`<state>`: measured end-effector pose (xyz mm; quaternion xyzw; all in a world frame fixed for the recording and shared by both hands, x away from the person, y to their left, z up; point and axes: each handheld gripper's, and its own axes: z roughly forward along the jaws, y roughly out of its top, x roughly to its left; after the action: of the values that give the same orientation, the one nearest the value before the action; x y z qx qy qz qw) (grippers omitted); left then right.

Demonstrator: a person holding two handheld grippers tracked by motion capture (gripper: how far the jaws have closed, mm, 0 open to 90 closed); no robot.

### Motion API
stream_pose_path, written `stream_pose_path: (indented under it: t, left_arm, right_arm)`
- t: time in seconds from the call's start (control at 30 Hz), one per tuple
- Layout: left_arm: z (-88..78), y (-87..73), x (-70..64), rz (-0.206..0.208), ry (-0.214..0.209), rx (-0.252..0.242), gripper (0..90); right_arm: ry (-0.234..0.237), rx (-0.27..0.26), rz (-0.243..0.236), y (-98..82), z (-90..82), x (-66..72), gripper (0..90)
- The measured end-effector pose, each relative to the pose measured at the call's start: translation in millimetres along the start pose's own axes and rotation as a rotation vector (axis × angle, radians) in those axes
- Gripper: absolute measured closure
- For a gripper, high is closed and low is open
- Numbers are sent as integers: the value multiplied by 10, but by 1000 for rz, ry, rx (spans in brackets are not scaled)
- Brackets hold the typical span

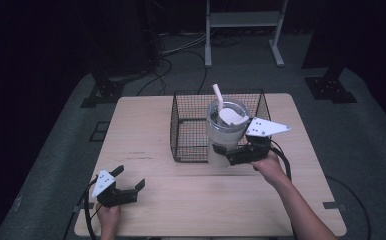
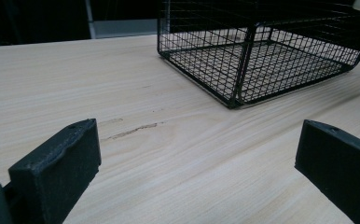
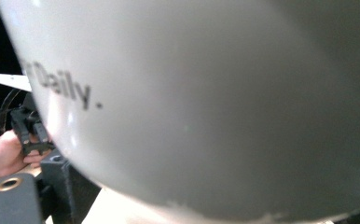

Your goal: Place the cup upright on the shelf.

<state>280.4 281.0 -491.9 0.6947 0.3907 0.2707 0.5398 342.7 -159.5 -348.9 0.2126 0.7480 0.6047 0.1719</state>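
Holding item: your right gripper (image 1: 227,154) has its jaws closed on the lower body of a tumbler (image 1: 224,137), kept upright at the front edge of the wire basket (image 1: 186,125), its base low at the basket's front wall; whether it touches the desk (image 1: 146,195) cannot be told. Judged purpose: an upright carry keeps any contents in while you move it into or out of the basket.

Tumbler: pale grey, smooth, tapering downward, clear lid, pale straw (image 1: 217,96) leaning away from the basket's front; dark lettering ending "Daily." (image 3: 66,89).

Spare tool: your left gripper (image 1: 126,186) rests well clear of the basket, near the desk's front corner, jaws wide apart, nothing between them.

Basket: black mesh, inside bare where visible.
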Motion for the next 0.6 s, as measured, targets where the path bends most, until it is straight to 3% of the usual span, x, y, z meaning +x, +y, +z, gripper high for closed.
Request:
stream_pose_path:
  t: [0.3,0.6]
  left_arm:
    - [0,1,4,-4,0,-2,0]
    - [0,-1,4,-5,-1,-6,0]
  right_arm:
    - [2,11,16,168,197,-161,86]
    - [-3,21,-8,280,367,-255,86]
